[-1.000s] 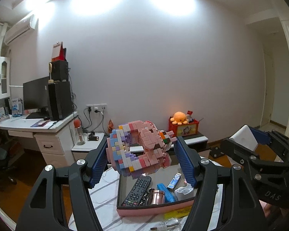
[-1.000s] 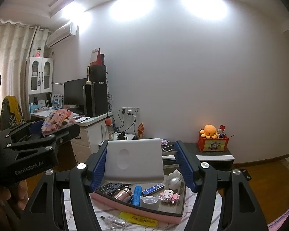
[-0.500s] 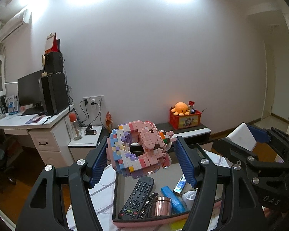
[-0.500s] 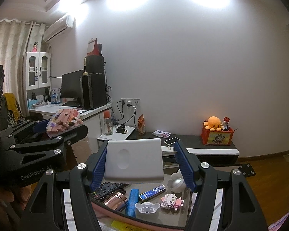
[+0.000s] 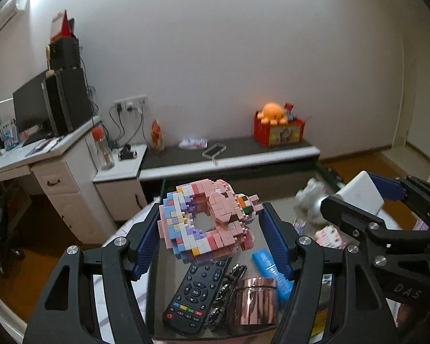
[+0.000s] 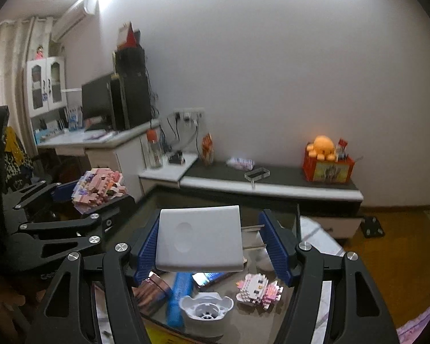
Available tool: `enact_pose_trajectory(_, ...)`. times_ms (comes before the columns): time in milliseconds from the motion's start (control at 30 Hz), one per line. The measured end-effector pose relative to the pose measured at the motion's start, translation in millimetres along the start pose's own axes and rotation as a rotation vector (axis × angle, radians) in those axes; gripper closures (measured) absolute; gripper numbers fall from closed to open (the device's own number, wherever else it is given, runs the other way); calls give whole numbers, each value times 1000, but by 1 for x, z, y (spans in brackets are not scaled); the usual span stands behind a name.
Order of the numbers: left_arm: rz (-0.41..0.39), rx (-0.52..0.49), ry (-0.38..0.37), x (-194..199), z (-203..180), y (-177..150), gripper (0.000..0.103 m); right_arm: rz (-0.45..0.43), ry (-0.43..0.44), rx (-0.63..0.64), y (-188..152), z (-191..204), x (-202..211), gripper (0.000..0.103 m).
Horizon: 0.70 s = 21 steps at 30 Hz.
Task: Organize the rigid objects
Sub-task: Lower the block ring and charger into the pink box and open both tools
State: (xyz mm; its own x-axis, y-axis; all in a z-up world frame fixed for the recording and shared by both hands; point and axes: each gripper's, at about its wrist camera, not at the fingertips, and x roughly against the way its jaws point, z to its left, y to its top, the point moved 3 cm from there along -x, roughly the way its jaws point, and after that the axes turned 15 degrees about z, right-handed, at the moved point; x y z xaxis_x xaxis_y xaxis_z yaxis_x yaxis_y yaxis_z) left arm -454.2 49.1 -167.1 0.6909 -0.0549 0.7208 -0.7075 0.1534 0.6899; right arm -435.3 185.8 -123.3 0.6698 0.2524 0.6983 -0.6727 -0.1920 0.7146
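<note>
Tray (image 5: pixel 154 283) first, because it is the biggest thing: it is a shallow dark tray with a pink rim, and it lies on the surface right under and in front of both hands. Many hard things already rest in it. On its left side a black remote (image 5: pixel 196 292) lies with its long side running away from the camera, and a shiny copper cup (image 5: pixel 255 301) stands just beside it. A blue tube (image 5: pixel 271 272) lies next to the cup. On the right side sit a white round holder (image 6: pixel 205 309) and a small pink block toy (image 6: pixel 258 289).

Above the tray, the left hand-held gripper (image 5: pixel 210 229) is clenched on a pink block donut (image 5: pixel 206 223). Its blue pads press on the left and right sides of the donut, and the hole faces up and toward the camera. The donut hangs over the left part of the tray, above the far end of the remote.

Beside it, the right hand-held gripper (image 6: pixel 206 240) is clenched on a flat white box (image 6: pixel 199 238), with a pad on each side. The box hangs over the middle of the tray, with its wide face tilted up.

I think both things go down into the tray next. The left hand is nearer the crowded left side, so the donut needs a bare spot past the remote. The right hand is nearer the open far part of the tray.
</note>
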Motion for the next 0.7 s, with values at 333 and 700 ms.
enact_pose_trajectory(333, 131, -23, 67, -48, -3, -17, 34, 140, 18, -17, -15, -11, -57, 35)
enact_pose_trajectory(700, 63, 70, 71, -14, 14, -9, 2, 53, -5, -39, -13, -13, -24, 18)
